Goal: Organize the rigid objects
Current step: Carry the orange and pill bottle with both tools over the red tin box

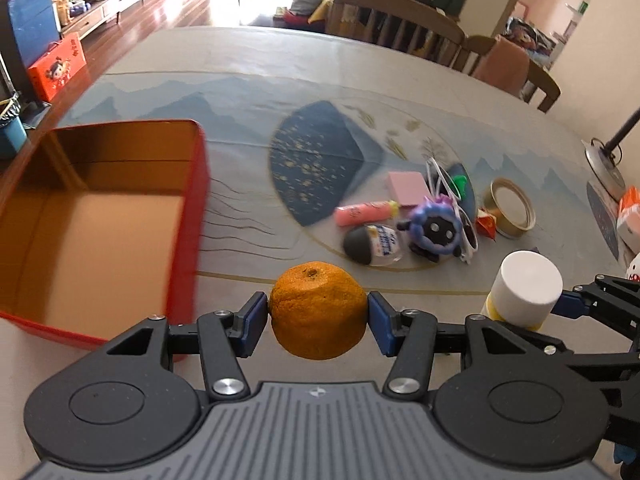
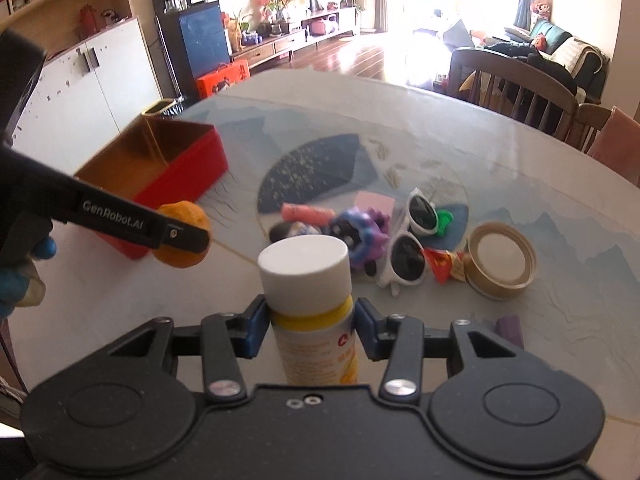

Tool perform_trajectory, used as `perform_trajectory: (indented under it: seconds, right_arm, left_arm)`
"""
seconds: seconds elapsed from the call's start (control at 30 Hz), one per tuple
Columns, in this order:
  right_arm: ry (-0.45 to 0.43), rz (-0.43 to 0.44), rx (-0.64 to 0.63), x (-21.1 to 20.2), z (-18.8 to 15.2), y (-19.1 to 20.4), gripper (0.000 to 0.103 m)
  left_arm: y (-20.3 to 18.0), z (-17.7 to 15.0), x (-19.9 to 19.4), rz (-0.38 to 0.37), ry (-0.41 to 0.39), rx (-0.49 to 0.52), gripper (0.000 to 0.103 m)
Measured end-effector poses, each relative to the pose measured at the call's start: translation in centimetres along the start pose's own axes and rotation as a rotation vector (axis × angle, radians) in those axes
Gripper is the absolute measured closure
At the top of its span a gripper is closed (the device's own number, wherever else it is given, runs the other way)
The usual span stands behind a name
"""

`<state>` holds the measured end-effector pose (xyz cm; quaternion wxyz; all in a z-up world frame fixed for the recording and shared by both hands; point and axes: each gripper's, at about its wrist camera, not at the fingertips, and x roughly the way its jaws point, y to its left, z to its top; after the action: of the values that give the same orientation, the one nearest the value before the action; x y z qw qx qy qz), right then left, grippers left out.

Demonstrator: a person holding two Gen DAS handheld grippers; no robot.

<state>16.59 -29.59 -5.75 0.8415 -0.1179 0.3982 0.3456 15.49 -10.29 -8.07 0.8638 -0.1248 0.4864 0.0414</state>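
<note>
My left gripper [image 1: 318, 316] is shut on an orange [image 1: 318, 312] and holds it above the table, just right of an open red box [image 1: 200, 184] with a bare brown inside. My right gripper [image 2: 311, 326] is shut on a bottle with a white cap [image 2: 305, 276] and a yellow band, held upright. The bottle also shows in the left wrist view [image 1: 526, 288], to the right of the orange. In the right wrist view the orange [image 2: 188, 216] and the red box [image 2: 192, 172] lie to the left.
A pile on the table holds a pink tube [image 1: 364, 213], a pink pad [image 1: 408, 187], a purple toy [image 1: 434, 230], a small dark-capped bottle [image 1: 374, 245], white sunglasses [image 2: 412, 236], a red wrapper [image 2: 442, 264] and a round gold lid [image 2: 502, 260]. Wooden chairs [image 2: 516, 80] stand at the far edge.
</note>
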Motion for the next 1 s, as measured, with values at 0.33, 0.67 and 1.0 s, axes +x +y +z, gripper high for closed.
perform_trajectory:
  seconds: [0.33, 0.67, 1.0]
  right_arm:
    - [-0.040, 0.014, 0.015, -0.2, 3.7, 4.8, 0.058]
    - [-0.085, 0.029, 0.031, 2.0, 8.0, 10.5, 0.058]
    - [-0.081, 0.088, 0.089, 5.7, 11.2, 14.4, 0.058]
  left_arm:
    - [4.9, 0.7, -3.2, -0.022, -0.054, 0.012, 0.049]
    - [12.1, 2.4, -4.4, 0.003, -0.077, 0.019, 0.049]
    - [18.0, 5.0, -4.0, 0.036, -0.095, 0.003, 0.049]
